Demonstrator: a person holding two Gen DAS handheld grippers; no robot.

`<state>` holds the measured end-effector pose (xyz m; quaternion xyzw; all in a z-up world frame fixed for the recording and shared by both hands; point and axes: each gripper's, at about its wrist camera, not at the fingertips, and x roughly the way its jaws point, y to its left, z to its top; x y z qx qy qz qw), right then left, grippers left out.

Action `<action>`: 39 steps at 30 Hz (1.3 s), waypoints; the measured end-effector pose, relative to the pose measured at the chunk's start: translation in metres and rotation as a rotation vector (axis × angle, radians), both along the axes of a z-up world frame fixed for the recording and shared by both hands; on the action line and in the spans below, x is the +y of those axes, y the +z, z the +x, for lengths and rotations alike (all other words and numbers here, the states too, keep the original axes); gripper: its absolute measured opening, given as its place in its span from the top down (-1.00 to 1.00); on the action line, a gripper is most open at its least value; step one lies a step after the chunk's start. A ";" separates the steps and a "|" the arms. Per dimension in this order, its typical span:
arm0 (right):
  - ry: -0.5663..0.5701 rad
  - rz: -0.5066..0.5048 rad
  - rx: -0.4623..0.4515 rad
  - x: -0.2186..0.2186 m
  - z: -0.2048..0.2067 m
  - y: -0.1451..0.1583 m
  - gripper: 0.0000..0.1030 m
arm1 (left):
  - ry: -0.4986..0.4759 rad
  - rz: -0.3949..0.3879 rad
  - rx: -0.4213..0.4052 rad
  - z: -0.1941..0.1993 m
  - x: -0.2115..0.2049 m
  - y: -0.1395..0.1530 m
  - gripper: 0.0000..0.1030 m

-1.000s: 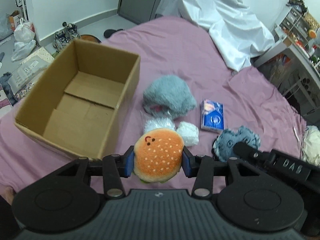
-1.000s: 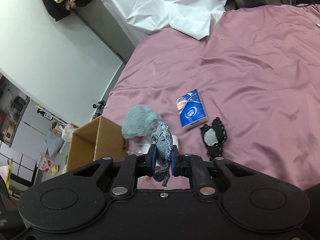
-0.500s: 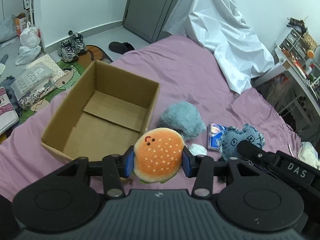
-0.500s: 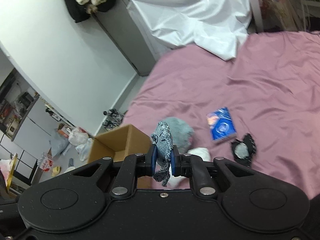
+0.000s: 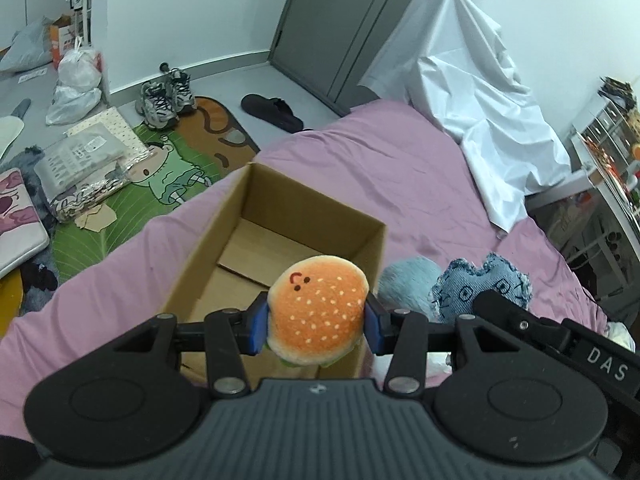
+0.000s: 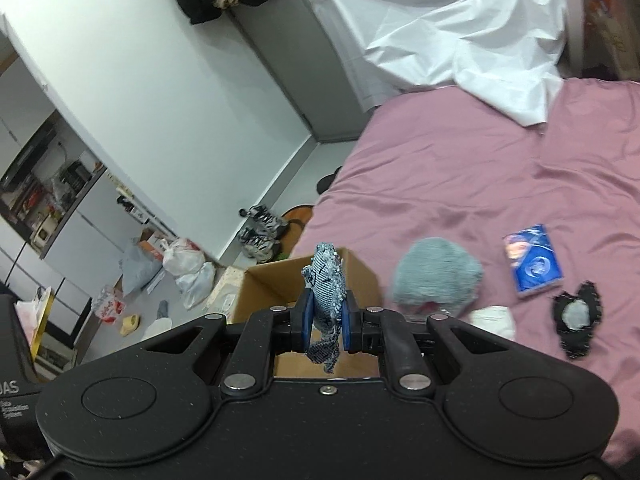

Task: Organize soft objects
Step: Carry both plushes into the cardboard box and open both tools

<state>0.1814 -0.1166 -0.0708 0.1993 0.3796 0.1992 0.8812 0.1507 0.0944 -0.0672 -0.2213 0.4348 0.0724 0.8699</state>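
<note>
Both grippers are loaded and held over the near end of the cardboard box [image 5: 224,216], which sits open-topped on the pink bedsheet [image 5: 400,168].

Left gripper [image 5: 317,322]: jaws at medium width, clamped on the burger plush [image 5: 318,312] across its sides, bun face toward the camera. In the left wrist view the plush overlaps the box's near right corner and part of its bare floor; height above the rim cannot be told.

Right gripper [image 6: 325,322]: jaws narrow, pinching the denim plush [image 6: 326,284] edge-on, frayed hem hanging below the pads. In the right wrist view the box [image 6: 276,280] lies directly behind the plush. The left wrist view shows this tool just right of the left one, with the denim plush [image 5: 480,284] right of the box wall.

Step in hand, as judged: drop both toys into the box. To do it well, each toy should be carried past the rim until it sits over bare floor, lowered below the wall tops, then let go by opening fully. The burger looks close to the right wall, so a shift left and farther in would stop it catching the edge. The tools are side by side; releasing one at a time avoids a knock.

Remaining on the sheet, right of the box: grey fluffy plush [image 6: 436,276], white soft item [image 6: 494,320], dark frayed patch [image 6: 576,326], blue packet [image 6: 532,258].
</note>
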 end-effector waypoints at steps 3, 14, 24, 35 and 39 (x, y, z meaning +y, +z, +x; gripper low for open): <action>0.019 -0.009 0.010 0.017 0.007 0.002 0.72 | 0.011 -0.012 0.018 0.006 0.011 -0.001 0.11; 0.044 -0.051 0.060 0.056 0.034 0.005 0.72 | 0.022 -0.033 0.046 0.039 0.046 0.003 0.10; 0.043 -0.078 0.130 0.070 0.055 -0.008 0.72 | 0.010 -0.055 0.082 0.066 0.060 -0.006 0.09; 0.047 -0.099 0.157 0.083 0.066 -0.010 0.46 | 0.042 -0.062 0.135 0.077 0.066 -0.013 -0.21; 0.041 -0.069 0.208 0.074 0.068 -0.015 0.17 | 0.055 -0.037 0.155 0.073 0.067 -0.011 -0.49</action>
